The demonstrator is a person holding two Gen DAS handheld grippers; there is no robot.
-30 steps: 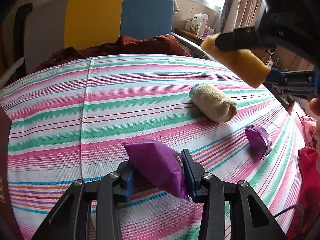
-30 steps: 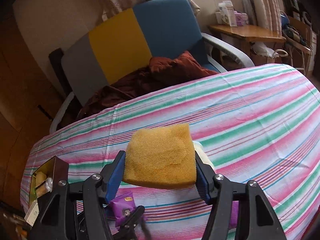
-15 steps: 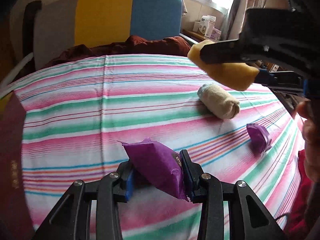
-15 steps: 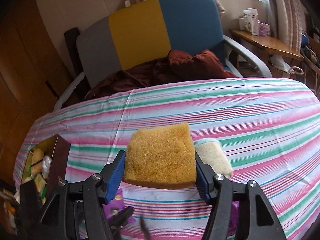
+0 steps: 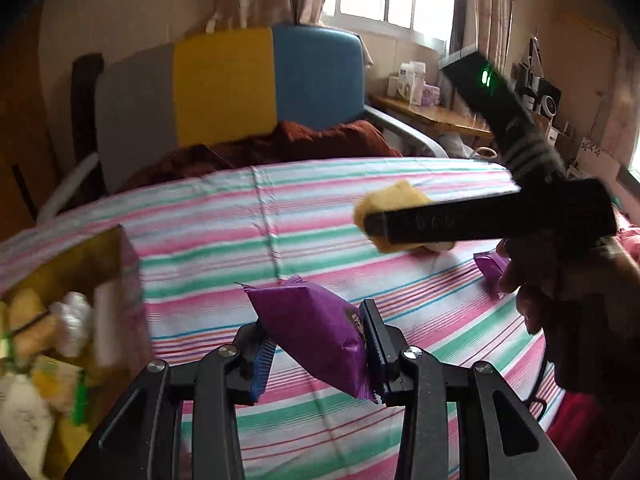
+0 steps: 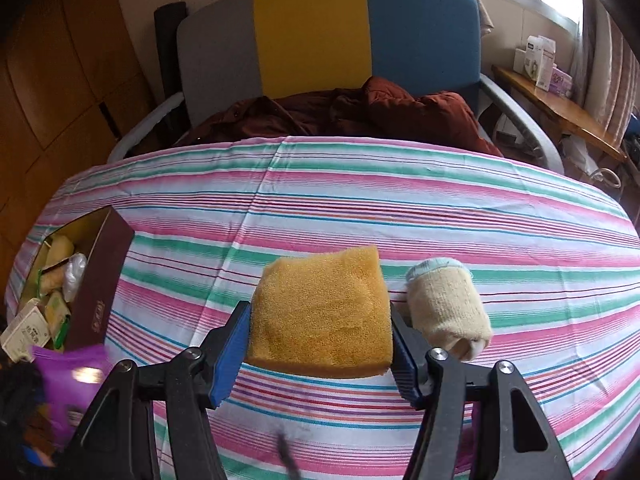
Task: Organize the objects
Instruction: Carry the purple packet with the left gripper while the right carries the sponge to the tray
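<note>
- Left gripper (image 5: 318, 346), nearest in its own wrist view: blue pads pressed against both sides of a purple snack packet (image 5: 316, 340), jaws narrow, packet held clear above the striped cloth (image 5: 256, 216) and tilted, its crimped end pointing up and left.
- Right gripper (image 6: 320, 344), near edge of its own view: jaws about half spread, clamped on a yellow sponge (image 6: 322, 314) that fills the gap pad to pad; sponge off the cloth, roughly level.
- Near left: open dark-red box (image 6: 100, 280) on the cloth, with pale wrapped items and a clear bag inside; blurred in the left view, so contents not told apart. From the right wrist view the purple packet shows at the near-left corner, just this side of the box.
- Just right of the sponge, on the cloth: rolled cream sock (image 6: 448, 308) with a light blue end, lying on its side.
- Right side in the left view: a second purple packet (image 5: 490, 270) on the cloth, partly behind the person's hand (image 5: 532, 276) on the right gripper.
- Far: dark red garment (image 6: 360, 116) heaped on a grey, yellow and blue chair (image 6: 316, 32) beyond the cloth's edge.
- Far right: wooden shelf (image 6: 560, 112) with small boxes, under the window.
</note>
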